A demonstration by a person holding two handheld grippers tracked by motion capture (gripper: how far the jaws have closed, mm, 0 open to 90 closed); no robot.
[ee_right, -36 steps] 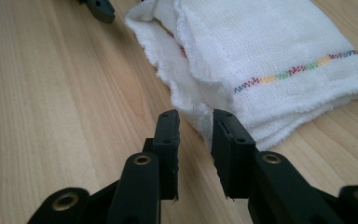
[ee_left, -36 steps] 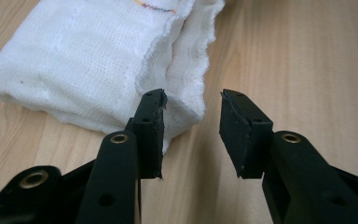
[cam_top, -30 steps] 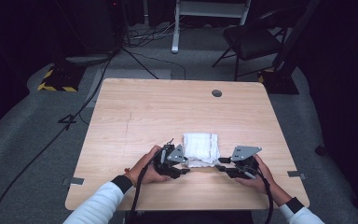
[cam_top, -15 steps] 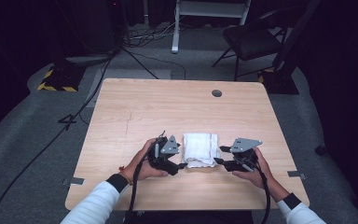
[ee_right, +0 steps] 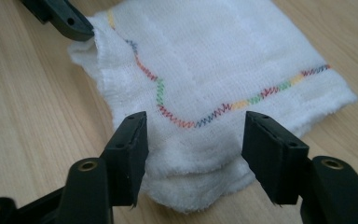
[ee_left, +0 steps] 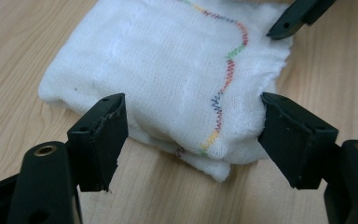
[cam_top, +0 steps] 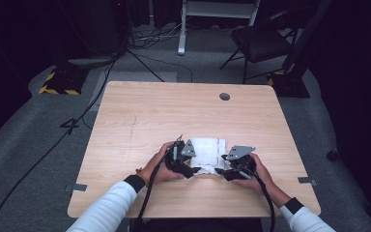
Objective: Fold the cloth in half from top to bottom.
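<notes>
A folded white cloth [cam_top: 207,151] with a rainbow zigzag stitch lies on the wooden table [cam_top: 145,121], near its front edge. My left gripper [cam_top: 194,169] is at the cloth's near left corner, open, its jaws straddling the folded corner [ee_left: 191,135]. My right gripper [cam_top: 221,170] is at the near right corner, also open, with the cloth's thick folded edge [ee_right: 196,140] between its jaws. A black jaw tip of the right gripper [ee_left: 291,23] shows at the top right of the left gripper view. The left gripper's jaw tip [ee_right: 67,21] touches the cloth's far corner in the right gripper view.
A round cable hole [cam_top: 224,96] sits near the table's far edge. A dark chair [cam_top: 261,43] and a white stand [cam_top: 212,14] are on the floor behind the table. A cable [cam_top: 147,193] trails from the left gripper over the front edge.
Both grippers have closed in on the cloth's near corners, and their jaws now straddle the folded edge.
</notes>
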